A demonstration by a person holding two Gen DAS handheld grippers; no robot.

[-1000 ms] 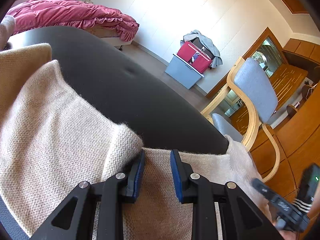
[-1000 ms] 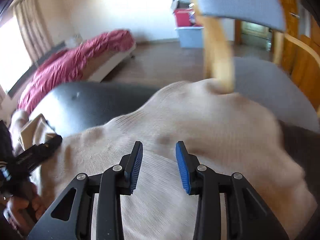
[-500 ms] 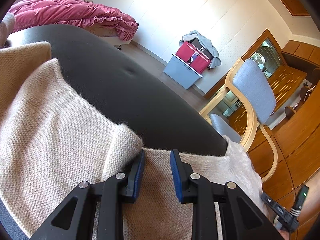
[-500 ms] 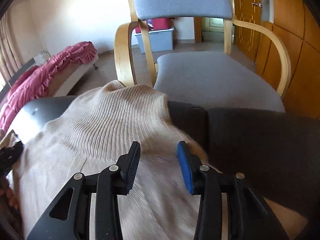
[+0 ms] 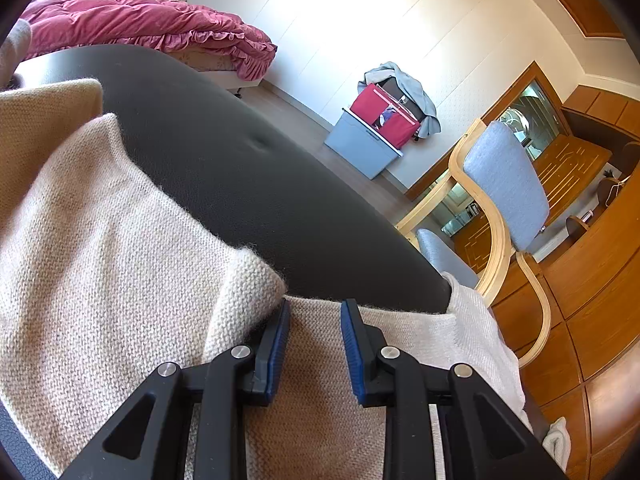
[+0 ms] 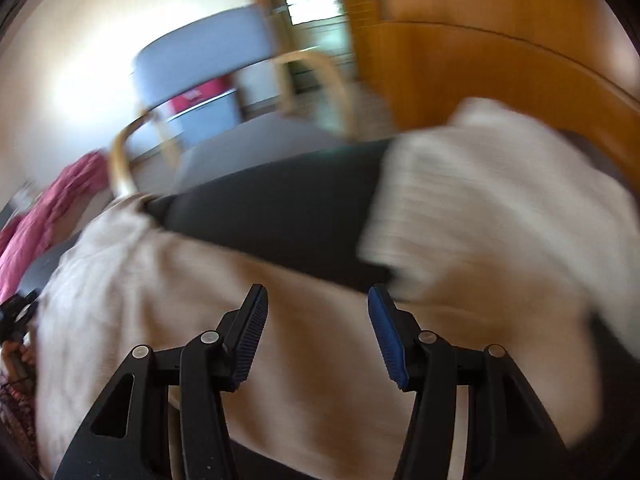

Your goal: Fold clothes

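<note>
A beige knit sweater [image 5: 100,260] lies spread on a black table [image 5: 240,160]. My left gripper [image 5: 314,344] rests low on it by a raised fold, its blue pads a narrow gap apart with flat fabric showing between them. In the blurred right wrist view, my right gripper [image 6: 316,320] hovers over the sweater [image 6: 160,280] with its jaws spread wide and nothing in them. A paler ribbed part [image 6: 500,208] of the sweater lies to its right over the table [image 6: 280,208]. The same ribbed end [image 5: 480,340] hangs over the table's edge.
A grey chair with a bent-wood frame [image 5: 508,184] stands just past the table's far edge. Behind are a bed with a red quilt [image 5: 140,20], a grey bin of clothes [image 5: 368,148] and wooden cabinets [image 5: 600,280]. A person's hand [image 6: 12,360] shows at far left.
My right gripper has swung right across the sweater toward its ribbed end, and its jaws have opened wider. It has left the left wrist view. The left gripper has stayed put.
</note>
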